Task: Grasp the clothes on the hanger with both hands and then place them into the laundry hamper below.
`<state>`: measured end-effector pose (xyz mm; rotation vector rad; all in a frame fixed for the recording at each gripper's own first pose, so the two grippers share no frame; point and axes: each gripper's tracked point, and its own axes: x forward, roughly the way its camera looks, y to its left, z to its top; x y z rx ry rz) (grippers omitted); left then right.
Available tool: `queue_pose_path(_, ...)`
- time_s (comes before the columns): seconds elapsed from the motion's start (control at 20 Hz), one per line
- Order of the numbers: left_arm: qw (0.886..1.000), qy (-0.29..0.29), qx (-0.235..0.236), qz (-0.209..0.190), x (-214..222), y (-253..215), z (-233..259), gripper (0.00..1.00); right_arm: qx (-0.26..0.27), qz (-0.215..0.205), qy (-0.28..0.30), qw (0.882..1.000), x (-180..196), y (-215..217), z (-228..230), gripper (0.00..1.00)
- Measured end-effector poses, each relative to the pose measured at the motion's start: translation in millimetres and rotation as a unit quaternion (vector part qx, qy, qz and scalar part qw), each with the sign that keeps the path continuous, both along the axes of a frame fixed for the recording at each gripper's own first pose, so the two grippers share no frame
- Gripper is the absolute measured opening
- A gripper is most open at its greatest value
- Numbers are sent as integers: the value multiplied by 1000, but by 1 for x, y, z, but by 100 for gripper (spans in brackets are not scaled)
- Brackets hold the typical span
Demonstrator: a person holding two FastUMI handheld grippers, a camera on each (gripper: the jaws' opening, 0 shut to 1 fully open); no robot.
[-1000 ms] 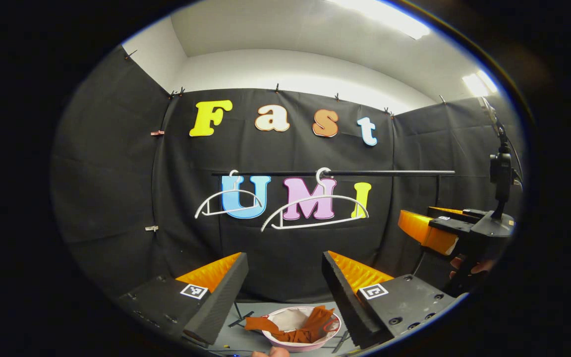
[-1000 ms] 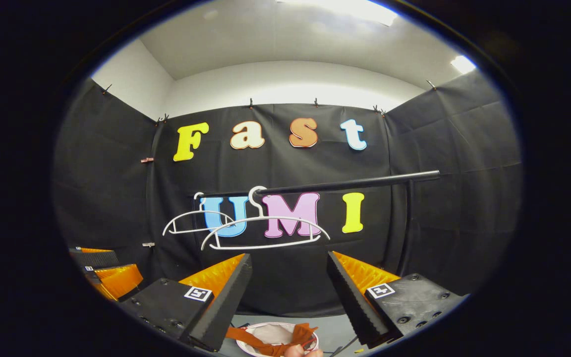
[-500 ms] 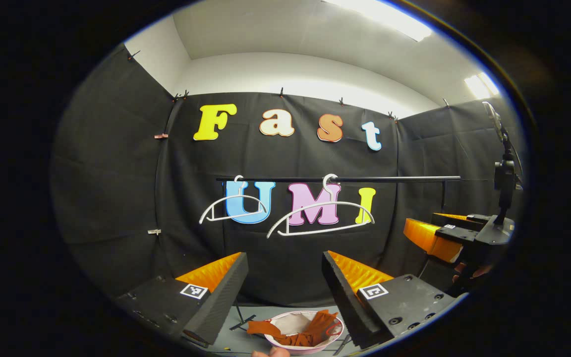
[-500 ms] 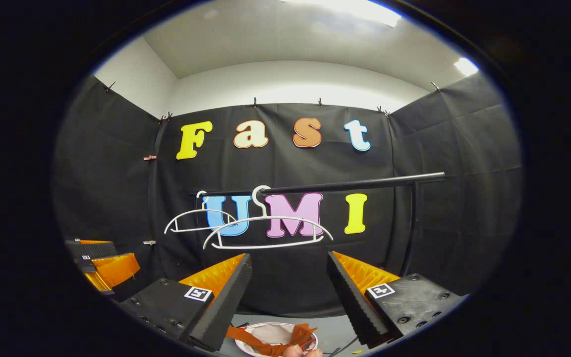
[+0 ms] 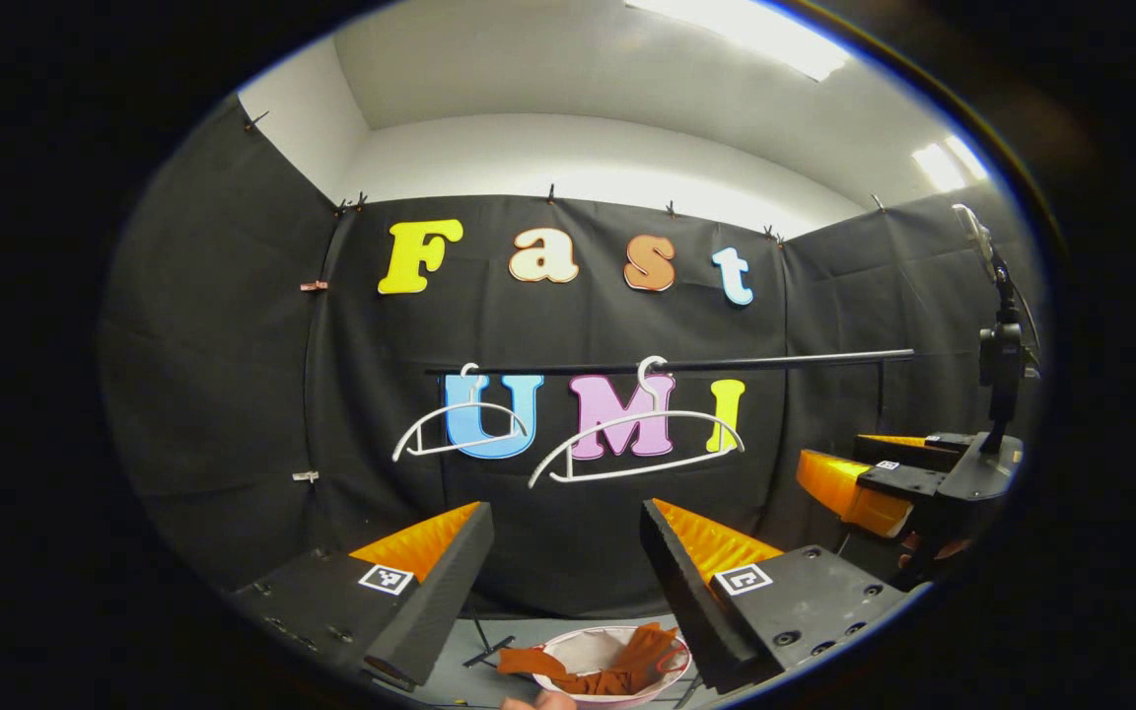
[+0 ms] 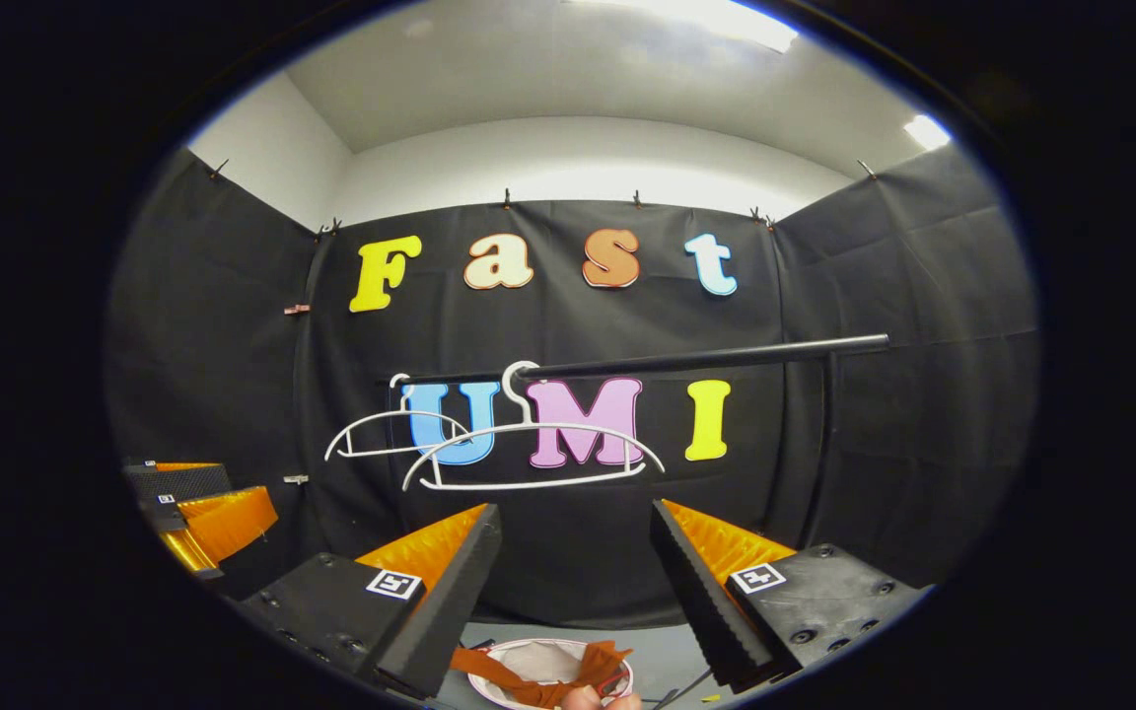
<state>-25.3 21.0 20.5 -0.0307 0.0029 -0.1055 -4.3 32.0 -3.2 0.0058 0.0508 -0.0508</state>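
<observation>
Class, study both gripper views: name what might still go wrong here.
The orange garment drapes over the hamper rim, so it may slide out onto the floor. Two bare hangers sit loosely on the rail; lifting the open left gripper or right gripper carelessly might knock one off.

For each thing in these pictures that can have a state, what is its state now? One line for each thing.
Left gripper: open, holding nothing.
Right gripper: open, holding nothing.
Two white plastic hangers: bare, hanging on the black rail.
Rust-orange cloth garment: crumpled in the hamper, one end draped over the rim.
Round white laundry hamper: open, holding the garment.
</observation>
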Motion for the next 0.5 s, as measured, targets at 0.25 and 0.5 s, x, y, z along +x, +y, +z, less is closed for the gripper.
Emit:
queue_pose_path(0.25, 1000, -6, 14, 15, -1, 5, -1, 92, -6, -9, -8, 1000, -9, -10, 4, 98)
queue_pose_path(0.5, 1000, -2, 18, 14, -1, 5, -6, 95, -12, -14, -16, 1000, -12, -14, 6, 98)
